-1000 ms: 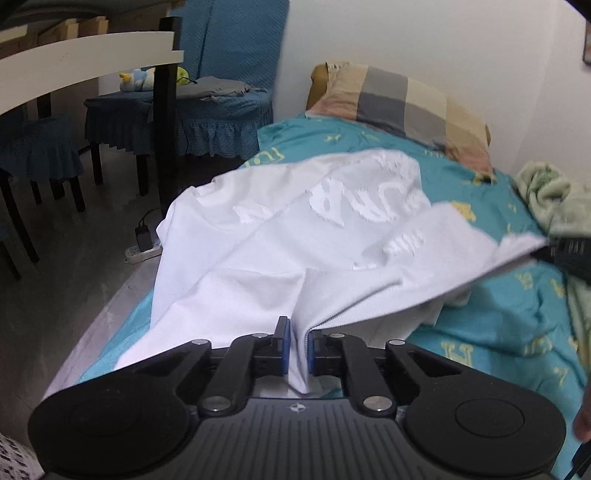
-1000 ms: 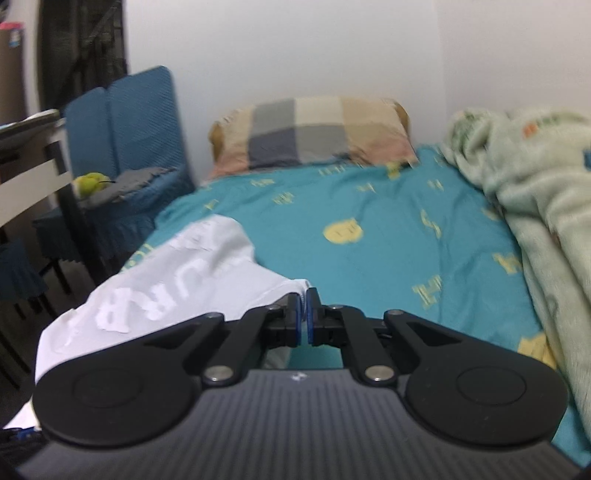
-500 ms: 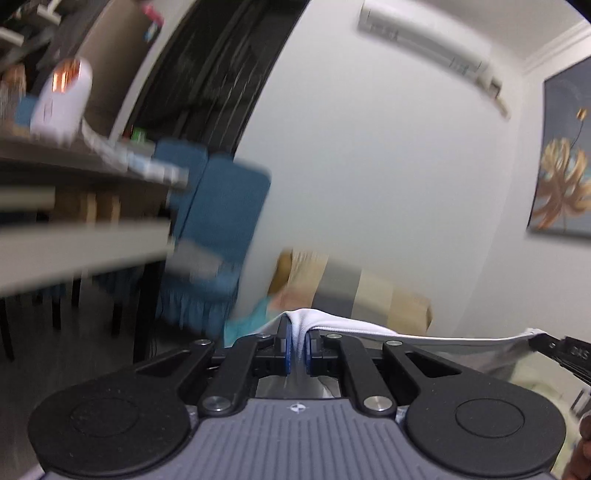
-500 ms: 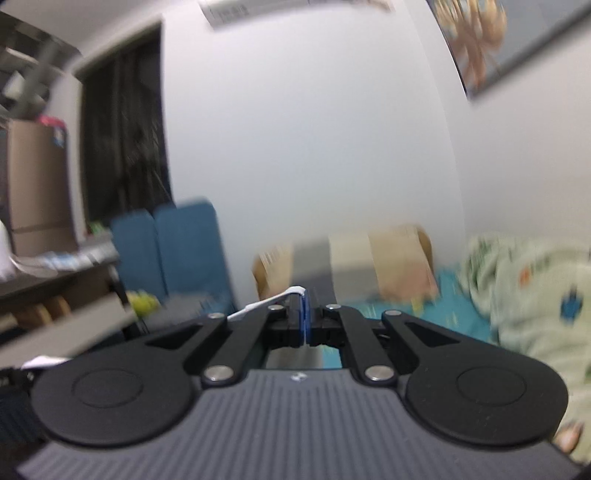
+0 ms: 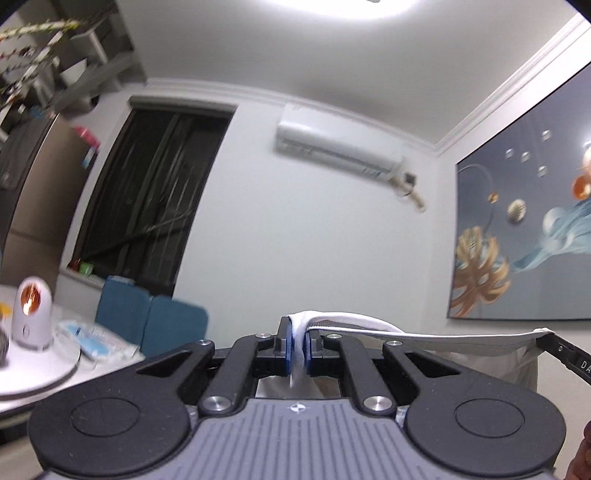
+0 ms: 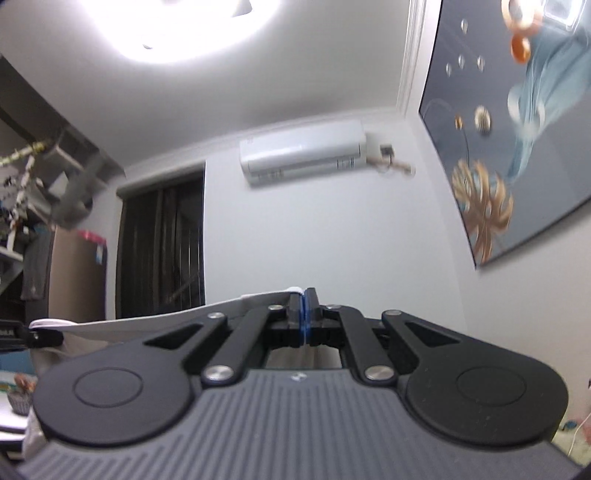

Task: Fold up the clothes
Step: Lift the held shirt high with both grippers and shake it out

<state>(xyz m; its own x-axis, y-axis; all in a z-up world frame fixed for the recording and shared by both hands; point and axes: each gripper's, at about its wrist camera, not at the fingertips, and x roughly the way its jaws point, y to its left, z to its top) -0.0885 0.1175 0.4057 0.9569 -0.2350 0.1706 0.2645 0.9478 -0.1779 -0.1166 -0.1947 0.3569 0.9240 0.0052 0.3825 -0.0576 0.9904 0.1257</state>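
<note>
Your left gripper (image 5: 298, 345) has its blue-padded fingers (image 5: 284, 349) pressed in on a bunched edge of the white garment (image 5: 424, 338), which pokes up between the pads and also hangs down behind them, and from that pinch the hem runs taut and nearly level off to the right, where the black tip of your right gripper (image 5: 565, 352) holds its far end at the frame edge. From your right wrist view the same stretch reads mirrored: your right gripper (image 6: 303, 312) has its pads closed on a small nub of the cloth, and the white garment (image 6: 147, 321) spans leftward to the dark tip of the left gripper (image 6: 22, 334) at the left border, with the fabric drooping below that line. Both cameras tilt upward, so you see the garment held aloft between your two tools against the pale wall, with the rest of it falling out of sight beneath the gripper bodies. Beyond it, an air conditioner (image 5: 338, 147) sits high on the wall, a dark curtained window (image 5: 147, 199) stands to its left, a large painting (image 5: 524, 236) with golden leaves covers the right wall, and a ceiling light (image 6: 192, 26) glares overhead. Low on the left you have blue chair backs (image 5: 147, 319) and a round white table (image 5: 44, 376) bearing a small white dome-shaped device (image 5: 31, 317)
</note>
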